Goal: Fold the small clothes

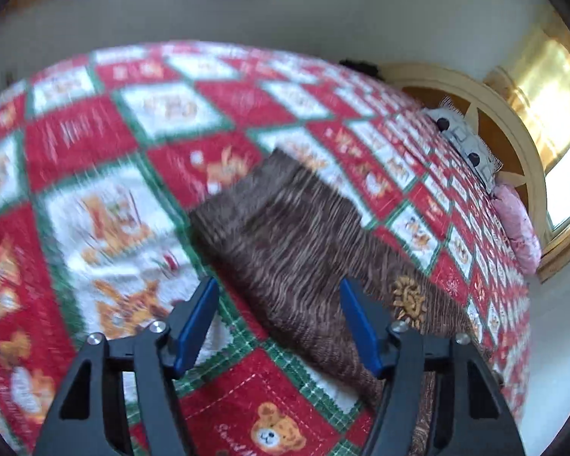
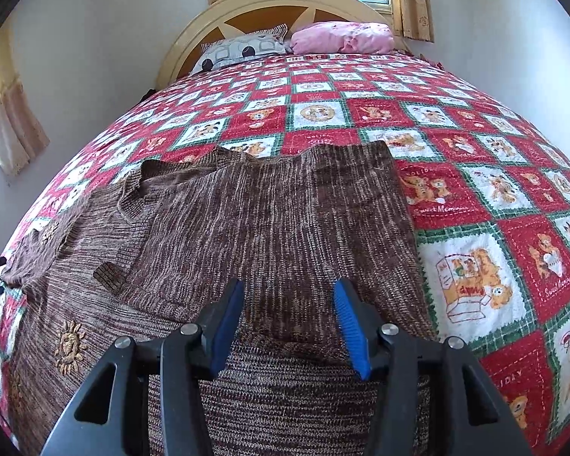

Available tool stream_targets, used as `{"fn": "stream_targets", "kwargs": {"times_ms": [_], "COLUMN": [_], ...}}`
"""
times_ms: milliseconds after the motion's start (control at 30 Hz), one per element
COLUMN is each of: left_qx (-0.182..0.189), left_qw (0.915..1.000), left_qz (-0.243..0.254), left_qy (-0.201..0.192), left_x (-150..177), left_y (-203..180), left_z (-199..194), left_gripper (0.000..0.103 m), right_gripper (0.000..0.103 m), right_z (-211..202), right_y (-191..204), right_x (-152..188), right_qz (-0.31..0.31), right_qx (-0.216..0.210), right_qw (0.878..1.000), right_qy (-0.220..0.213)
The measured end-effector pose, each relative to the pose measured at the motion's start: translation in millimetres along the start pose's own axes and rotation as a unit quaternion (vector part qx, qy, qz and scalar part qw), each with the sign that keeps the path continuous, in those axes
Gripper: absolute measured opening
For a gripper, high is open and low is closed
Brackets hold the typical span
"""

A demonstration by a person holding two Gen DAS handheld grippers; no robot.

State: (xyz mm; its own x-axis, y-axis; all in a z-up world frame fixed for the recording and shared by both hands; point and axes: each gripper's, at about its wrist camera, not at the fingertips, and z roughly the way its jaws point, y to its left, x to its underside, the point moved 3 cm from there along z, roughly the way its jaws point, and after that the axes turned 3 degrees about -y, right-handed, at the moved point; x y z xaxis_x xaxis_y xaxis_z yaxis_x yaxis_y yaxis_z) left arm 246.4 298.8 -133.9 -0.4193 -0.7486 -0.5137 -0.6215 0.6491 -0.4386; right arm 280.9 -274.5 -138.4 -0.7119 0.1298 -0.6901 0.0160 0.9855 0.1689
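A brown knitted sweater (image 2: 269, 220) with sun-shaped patches lies on the red, white and green teddy-bear bedspread (image 2: 475, 197). One part is folded over its body. My right gripper (image 2: 288, 323) is open, its blue pads (image 2: 347, 323) just above the sweater's near edge, holding nothing. In the left wrist view, which is blurred, my left gripper (image 1: 277, 323) is open and empty above the sweater (image 1: 296, 250), with one sun patch (image 1: 408, 300) beside the right finger.
A patterned grey pillow (image 2: 243, 51) and a pink pillow (image 2: 342, 38) lie at the headboard (image 2: 285, 3). Curtained windows are behind the headboard and at the left. The bed edge falls away on both sides near white walls.
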Motion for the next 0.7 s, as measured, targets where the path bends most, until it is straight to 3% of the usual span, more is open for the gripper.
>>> {"fn": "stream_targets", "kwargs": {"times_ms": [133, 200, 267, 300, 467, 567, 667, 700], "left_qx": [-0.01, -0.015, -0.02, -0.014, -0.001, 0.003, 0.029, 0.045], "left_qw": [0.9997, 0.9995, 0.9993, 0.9995, 0.9996, 0.9977, 0.9877, 0.9789], "left_qz": [0.014, 0.013, 0.011, 0.009, 0.009, 0.045, 0.126, 0.172], "left_qy": [-0.018, -0.024, -0.029, -0.028, -0.027, -0.05, -0.088, -0.101], "left_x": [4, 3, -2, -3, -12, -12, 0, 13], "left_y": [-4, -3, 3, 6, 5, -22, -74, -102], "left_z": [5, 7, 9, 10, 5, -6, -27, -36], "left_gripper": [0.061, 0.035, 0.017, 0.013, 0.008, 0.008, 0.008, 0.008], "right_gripper": [0.052, 0.052, 0.052, 0.052, 0.052, 0.052, 0.052, 0.052], "right_z": [0, 0, 0, 0, 0, 0, 1, 1], "right_y": [0, 0, 0, 0, 0, 0, -2, -2], "right_x": [0, 0, 0, 0, 0, 0, 1, 1], "right_qz": [0.001, 0.0, 0.0, 0.0, 0.001, 0.002, 0.003, 0.003], "right_qx": [-0.001, 0.0, 0.0, 0.0, -0.001, -0.002, -0.003, -0.003], "right_qw": [1.0, 1.0, 1.0, 1.0, 1.0, 1.0, 1.0, 1.0], "right_qy": [0.0, 0.0, 0.0, 0.0, 0.0, -0.001, -0.002, -0.002]}}
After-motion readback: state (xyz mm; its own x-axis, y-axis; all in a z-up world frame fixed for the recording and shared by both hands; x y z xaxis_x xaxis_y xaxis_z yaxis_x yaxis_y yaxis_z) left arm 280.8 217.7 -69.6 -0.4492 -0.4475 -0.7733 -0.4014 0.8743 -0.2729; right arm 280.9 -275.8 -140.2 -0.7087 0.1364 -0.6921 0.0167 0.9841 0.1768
